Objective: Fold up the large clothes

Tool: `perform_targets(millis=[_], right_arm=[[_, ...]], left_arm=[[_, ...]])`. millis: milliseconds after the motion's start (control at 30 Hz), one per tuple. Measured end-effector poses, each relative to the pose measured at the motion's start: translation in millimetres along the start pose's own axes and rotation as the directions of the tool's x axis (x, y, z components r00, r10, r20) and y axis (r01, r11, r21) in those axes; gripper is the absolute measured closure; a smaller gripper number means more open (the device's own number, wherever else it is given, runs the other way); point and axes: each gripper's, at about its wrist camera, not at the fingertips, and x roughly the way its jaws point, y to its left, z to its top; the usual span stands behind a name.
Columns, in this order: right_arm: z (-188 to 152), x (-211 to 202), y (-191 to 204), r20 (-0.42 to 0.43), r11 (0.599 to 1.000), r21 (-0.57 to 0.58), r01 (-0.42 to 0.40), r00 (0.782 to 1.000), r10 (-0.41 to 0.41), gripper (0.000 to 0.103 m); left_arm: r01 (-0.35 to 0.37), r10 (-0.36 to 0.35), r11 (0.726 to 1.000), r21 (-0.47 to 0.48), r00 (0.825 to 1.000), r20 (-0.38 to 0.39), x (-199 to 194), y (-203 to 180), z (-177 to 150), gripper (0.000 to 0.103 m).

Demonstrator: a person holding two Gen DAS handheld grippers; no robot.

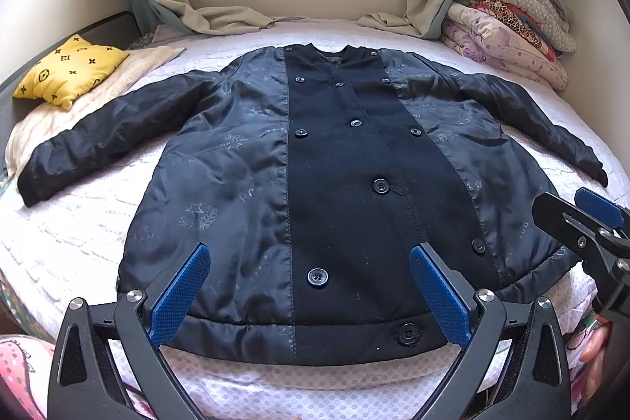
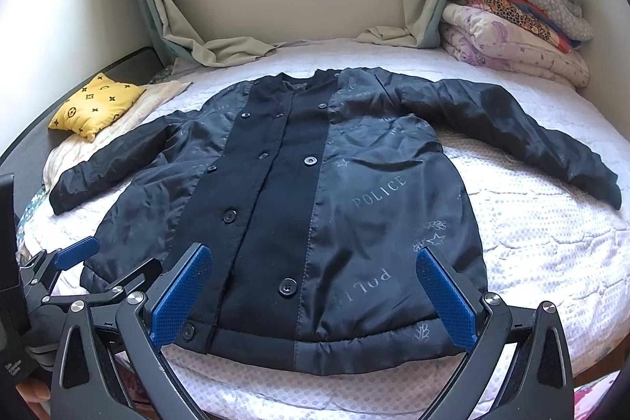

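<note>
Left wrist view has the jacket flat mid-frame on the bed, both my left gripper and right gripper gaping wide and empty, and I reckon that slick lining slips if I pinch shallow.

My left gripper hangs with jaws spread wide; my right gripper is equally agape, level beside it.

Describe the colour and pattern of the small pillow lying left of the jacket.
Yellow with black monogram-style symbols; the pillow shows best in the left wrist view.
</note>
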Motion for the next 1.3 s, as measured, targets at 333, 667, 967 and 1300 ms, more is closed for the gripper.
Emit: perform_targets(millis=[333,667,967,1300], right_arm=[[-1,-1,7,0.021,0.998,-0.045,0.050,0.999,-0.050,0.000],[-1,3,2,-0.004,0.999,-0.022,0.028,1.000,-0.029,0.000],[26,-5,6,-0.019,1.000,-0.026,-0.014,1.000,0.014,0.000],[109,10,9,0.009,0.998,-0.046,-0.053,0.999,0.053,0.000]], left_arm=[[0.010,-0.011,1.000,-0.018,0.995,-0.101,4,0,0,0.000],[0.015,-0.020,0.999,-0.045,0.994,-0.104,8,5,0,0.000],[0.076,-0.089,0.990,-0.120,0.991,-0.104,3,28,12,0.000],[-0.012,-0.005,0.980,-0.197,0.996,-0.086,4,77,75,0.000]])
